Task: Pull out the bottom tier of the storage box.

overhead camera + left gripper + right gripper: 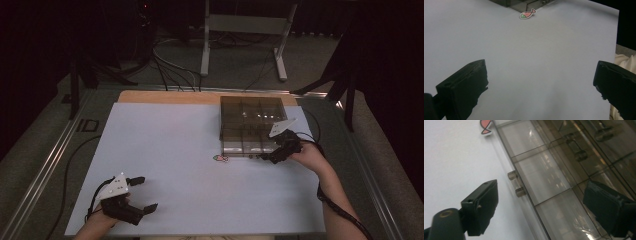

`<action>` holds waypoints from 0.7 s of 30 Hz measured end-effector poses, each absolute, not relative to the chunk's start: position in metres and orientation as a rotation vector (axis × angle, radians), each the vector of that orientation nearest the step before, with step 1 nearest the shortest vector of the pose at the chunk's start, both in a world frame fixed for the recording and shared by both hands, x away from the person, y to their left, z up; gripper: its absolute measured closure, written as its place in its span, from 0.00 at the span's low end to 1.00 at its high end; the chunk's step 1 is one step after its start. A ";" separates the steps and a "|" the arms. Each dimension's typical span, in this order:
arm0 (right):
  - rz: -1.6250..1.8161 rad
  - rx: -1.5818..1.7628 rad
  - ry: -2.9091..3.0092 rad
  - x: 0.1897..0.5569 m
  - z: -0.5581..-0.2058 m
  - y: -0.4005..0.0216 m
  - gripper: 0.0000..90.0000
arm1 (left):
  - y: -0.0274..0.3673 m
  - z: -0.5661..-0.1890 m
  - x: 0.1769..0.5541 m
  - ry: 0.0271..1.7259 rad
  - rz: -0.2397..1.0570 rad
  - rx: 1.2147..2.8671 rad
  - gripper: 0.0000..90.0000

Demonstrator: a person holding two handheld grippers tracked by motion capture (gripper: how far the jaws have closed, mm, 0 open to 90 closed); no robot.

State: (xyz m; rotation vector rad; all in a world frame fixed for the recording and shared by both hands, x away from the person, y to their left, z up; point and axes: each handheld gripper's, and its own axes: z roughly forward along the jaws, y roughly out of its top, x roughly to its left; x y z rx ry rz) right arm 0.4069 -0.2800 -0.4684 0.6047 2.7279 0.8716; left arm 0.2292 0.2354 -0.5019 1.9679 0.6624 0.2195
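A smoky clear compartment box (252, 125) lies at the back right of the white sheet, its lid down. In the right gripper view its small front latch (516, 185) sits between my jaws, untouched. My right gripper (266, 156) is at the box's front edge, open (541, 195), one jaw over the sheet and the other over the lid. A small red and green fish sticker (220, 158) lies flat just left of the box front, also seen as the fish (527, 14) far ahead of the left jaws. My left gripper (146, 193) rests near the front left, open wide (541, 75) with nothing between its fingers.
The white sheet (165, 150) covers most of the table, with a wooden strip (165, 96) showing at the back. Cables (170, 70) and a metal stand's legs (205, 55) lie on the floor beyond. A metal rail (47, 165) runs along the left side.
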 end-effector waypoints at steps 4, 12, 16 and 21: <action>0.913 0.660 2.669 0.400 -0.467 -0.284 0.12 | 0.235 -0.502 0.229 0.662 0.219 1.965 0.00; 0.959 0.801 2.600 0.385 -0.463 -0.286 0.13 | 0.235 -0.502 0.230 0.661 0.216 1.962 0.00; 0.991 0.850 2.562 0.377 -0.465 -0.286 0.13 | 0.235 -0.502 0.229 0.660 0.216 1.962 0.00; 1.048 0.908 2.456 0.364 -0.468 -0.288 0.13 | 0.235 -0.502 0.230 0.658 0.215 1.963 0.00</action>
